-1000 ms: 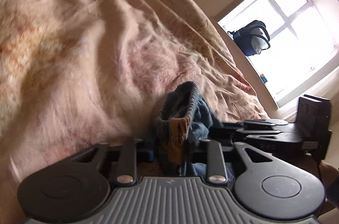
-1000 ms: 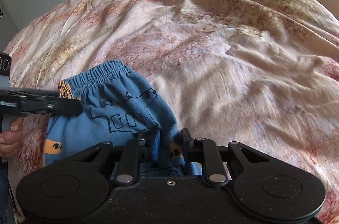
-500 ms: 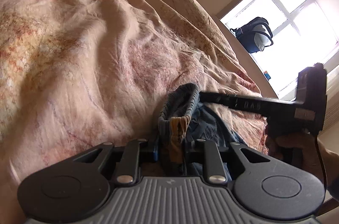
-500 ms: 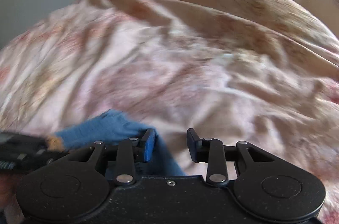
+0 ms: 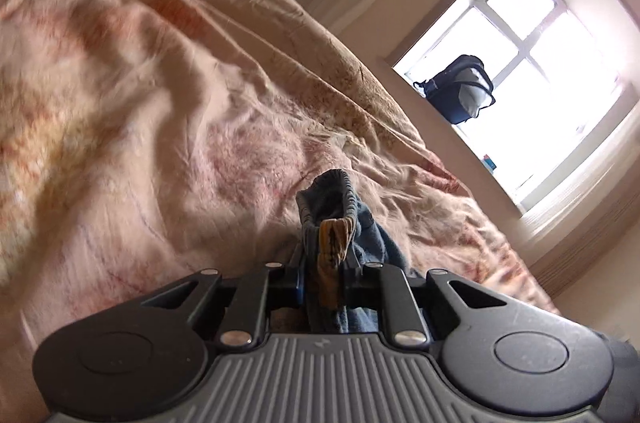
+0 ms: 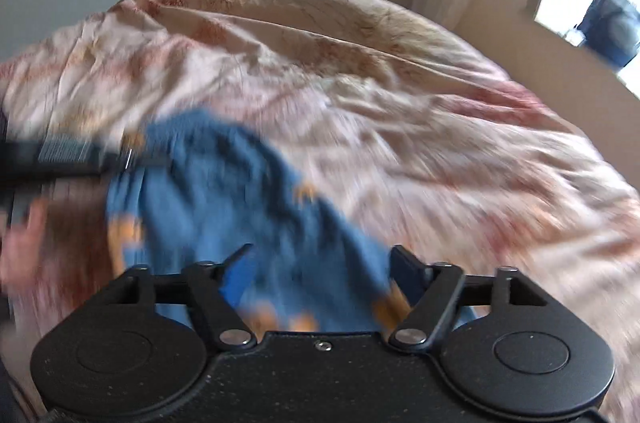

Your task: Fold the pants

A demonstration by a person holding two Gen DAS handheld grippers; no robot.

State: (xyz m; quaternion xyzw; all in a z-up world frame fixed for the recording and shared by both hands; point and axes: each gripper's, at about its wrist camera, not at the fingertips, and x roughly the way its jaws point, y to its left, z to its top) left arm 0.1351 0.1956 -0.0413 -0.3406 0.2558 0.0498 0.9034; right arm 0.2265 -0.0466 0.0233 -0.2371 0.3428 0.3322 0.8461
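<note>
Blue pants point(image 6: 224, 191) – orange print; pink-floral bedspread point(image 6: 400, 95).

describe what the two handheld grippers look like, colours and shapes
Both are black, with two round discs at the base and hinged bars running to the fingers. The left gripper has a grey ribbed body; the right gripper has a speckled black body. Blue pads line the fingers. No sleeve is visible.
</note>
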